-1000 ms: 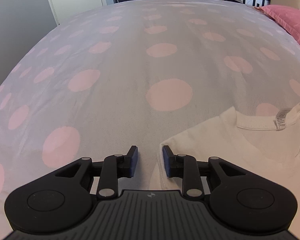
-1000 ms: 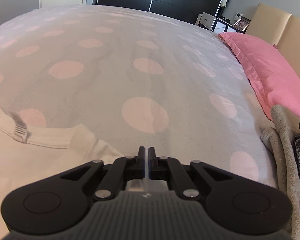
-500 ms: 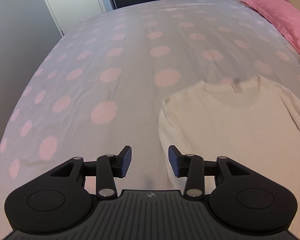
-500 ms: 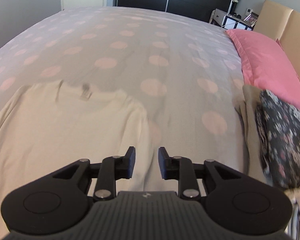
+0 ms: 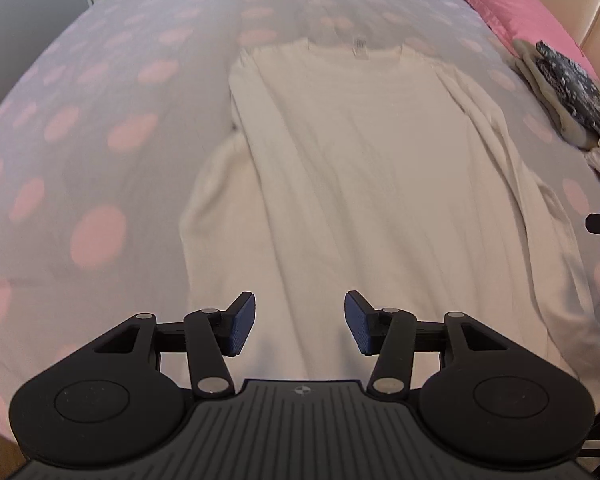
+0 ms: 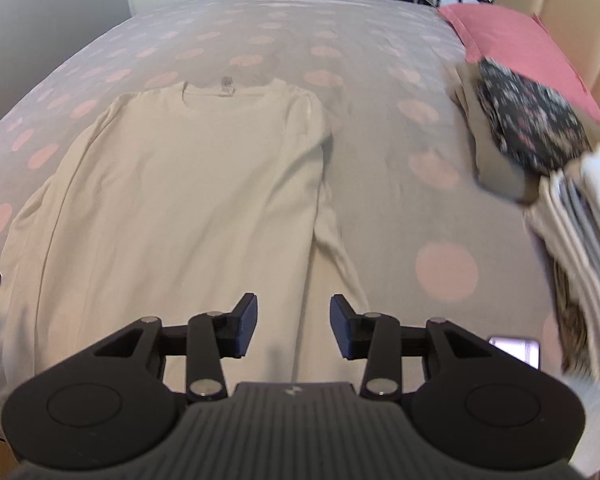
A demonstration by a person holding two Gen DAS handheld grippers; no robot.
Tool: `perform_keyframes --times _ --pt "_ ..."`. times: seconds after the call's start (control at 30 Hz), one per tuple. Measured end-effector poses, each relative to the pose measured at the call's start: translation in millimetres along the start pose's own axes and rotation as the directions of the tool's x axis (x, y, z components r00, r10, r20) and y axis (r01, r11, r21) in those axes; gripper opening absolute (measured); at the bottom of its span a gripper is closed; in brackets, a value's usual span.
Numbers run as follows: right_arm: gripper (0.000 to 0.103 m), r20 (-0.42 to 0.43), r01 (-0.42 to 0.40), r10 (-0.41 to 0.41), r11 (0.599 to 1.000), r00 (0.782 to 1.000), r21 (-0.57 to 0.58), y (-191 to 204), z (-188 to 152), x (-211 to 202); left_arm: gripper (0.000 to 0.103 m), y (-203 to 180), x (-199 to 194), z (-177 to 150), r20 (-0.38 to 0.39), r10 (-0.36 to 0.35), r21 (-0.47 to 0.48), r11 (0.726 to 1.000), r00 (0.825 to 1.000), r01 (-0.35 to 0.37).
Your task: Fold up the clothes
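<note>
A cream long-sleeved top (image 5: 352,168) (image 6: 188,184) lies flat on the bed, neck and label at the far end, sleeves down along its sides. My left gripper (image 5: 299,322) hovers over the near left part of the top, jaws opening, nothing between them. My right gripper (image 6: 293,326) hovers over the top's near right edge beside the right sleeve (image 6: 336,248), jaws also opening and empty. A bit of the right gripper shows at the right edge of the left wrist view.
The bed (image 5: 100,128) has a grey cover with pink dots. A pink pillow (image 6: 512,36) lies at the far right by a beige headboard. Folded clothes (image 6: 532,136) are stacked along the right side, a dark floral piece on top. A lit phone (image 6: 514,350) lies near the stack.
Both grippers have pulled back from the shoulders toward the near end of the top and risen. The right went from shut to open, the left opened wider. The whole top now shows.
</note>
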State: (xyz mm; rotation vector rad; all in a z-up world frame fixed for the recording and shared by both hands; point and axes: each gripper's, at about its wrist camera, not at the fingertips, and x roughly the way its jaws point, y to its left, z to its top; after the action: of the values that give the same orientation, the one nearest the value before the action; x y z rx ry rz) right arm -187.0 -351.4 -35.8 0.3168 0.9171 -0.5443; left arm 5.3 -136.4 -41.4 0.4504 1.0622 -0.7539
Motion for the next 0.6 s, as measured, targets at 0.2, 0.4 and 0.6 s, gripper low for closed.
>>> perform_keyframes --times 0.2,0.4,0.6 --pt "0.046 -0.016 -0.032 0.033 0.999 0.999 0.014 -1.3 -24.2 -2.3 0.047 -15.3 21.7 -31.5 -0.034 0.047 -0.083 0.995 0.998 -0.049" --pt "0.046 -0.035 -0.035 0.035 0.999 0.999 0.01 -1.8 -36.8 -0.1 0.02 -27.5 32.1 -43.3 -0.032 0.088 -0.105 0.99 0.996 -0.091" --pt "0.046 -0.064 -0.032 0.029 0.999 0.998 -0.038 -0.3 -47.3 -0.8 0.001 -20.7 10.2 -44.8 -0.011 0.069 -0.113 0.991 0.998 -0.069"
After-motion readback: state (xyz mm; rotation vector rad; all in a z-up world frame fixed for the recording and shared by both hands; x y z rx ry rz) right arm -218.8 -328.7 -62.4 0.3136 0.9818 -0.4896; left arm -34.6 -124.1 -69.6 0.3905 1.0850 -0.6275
